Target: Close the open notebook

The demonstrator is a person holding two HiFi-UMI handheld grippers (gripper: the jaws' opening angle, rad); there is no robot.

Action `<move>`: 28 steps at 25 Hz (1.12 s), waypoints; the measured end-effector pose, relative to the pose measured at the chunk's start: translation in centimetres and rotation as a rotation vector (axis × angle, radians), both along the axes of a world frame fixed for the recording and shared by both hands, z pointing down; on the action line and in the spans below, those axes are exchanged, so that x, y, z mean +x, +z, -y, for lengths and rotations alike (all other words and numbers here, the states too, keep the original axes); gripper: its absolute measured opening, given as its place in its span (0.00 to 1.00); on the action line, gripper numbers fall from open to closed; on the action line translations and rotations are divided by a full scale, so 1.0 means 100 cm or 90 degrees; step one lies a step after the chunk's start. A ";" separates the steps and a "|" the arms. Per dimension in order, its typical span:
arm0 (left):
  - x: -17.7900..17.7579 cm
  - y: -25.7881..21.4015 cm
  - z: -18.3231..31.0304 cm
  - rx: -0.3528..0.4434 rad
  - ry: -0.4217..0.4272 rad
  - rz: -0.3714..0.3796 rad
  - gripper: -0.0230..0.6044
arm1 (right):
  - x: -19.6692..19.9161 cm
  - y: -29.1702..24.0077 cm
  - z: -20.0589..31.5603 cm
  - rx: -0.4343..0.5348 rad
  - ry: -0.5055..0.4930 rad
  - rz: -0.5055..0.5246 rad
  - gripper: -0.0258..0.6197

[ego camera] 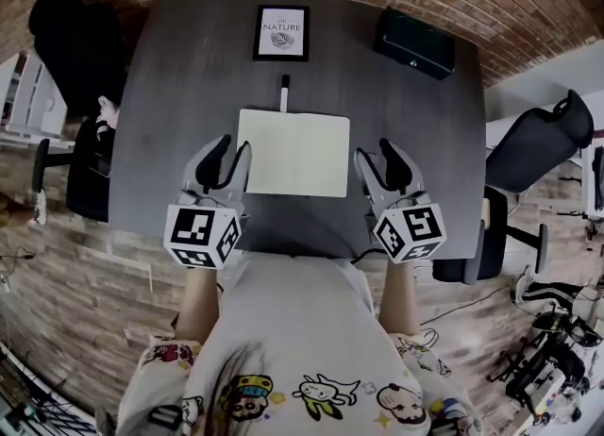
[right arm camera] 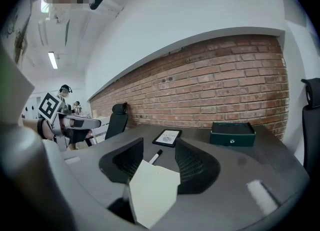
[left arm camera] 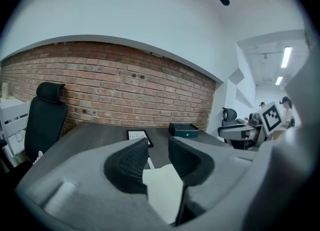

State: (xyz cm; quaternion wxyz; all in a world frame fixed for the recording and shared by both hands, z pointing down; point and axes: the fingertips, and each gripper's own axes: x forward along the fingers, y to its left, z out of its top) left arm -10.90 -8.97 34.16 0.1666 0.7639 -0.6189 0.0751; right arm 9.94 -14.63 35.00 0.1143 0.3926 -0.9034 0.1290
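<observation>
The notebook (ego camera: pixel 293 153) lies flat near the middle of the dark bench (ego camera: pixel 179 94), showing a plain cream face. A pen (ego camera: pixel 283 94) lies just beyond its far edge. Farther back are a framed card (ego camera: pixel 281 32) and, to the right, a dark green box (ego camera: pixel 415 42). The left hand-held gripper (ego camera: pixel 236 146) sits at the notebook's left edge, jaws moderately apart and empty. The right hand-held gripper (ego camera: pixel 373 149) sits just beside the right edge, jaws wide and empty.

Left gripper (ego camera: pixel 229 153): grey, two-jaw, marker cube at its rear; jaws partly apart, pads pressing on nothing; points forward, tilted slightly down.
Right gripper (ego camera: pixel 379 156): same grey build; jaws wide apart, gripping nothing.
Forearms (ego camera: pixel 198 304): bare, roughly parallel, one behind each gripper.
</observation>
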 end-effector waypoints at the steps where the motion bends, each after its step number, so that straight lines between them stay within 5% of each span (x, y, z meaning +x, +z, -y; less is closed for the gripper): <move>1: 0.000 0.001 0.001 -0.002 0.002 -0.003 0.23 | -0.001 0.003 0.000 -0.005 0.000 -0.002 0.35; 28: 0.041 0.113 -0.030 -0.169 0.045 -0.245 0.23 | 0.002 0.161 -0.018 -0.241 0.014 -0.033 0.34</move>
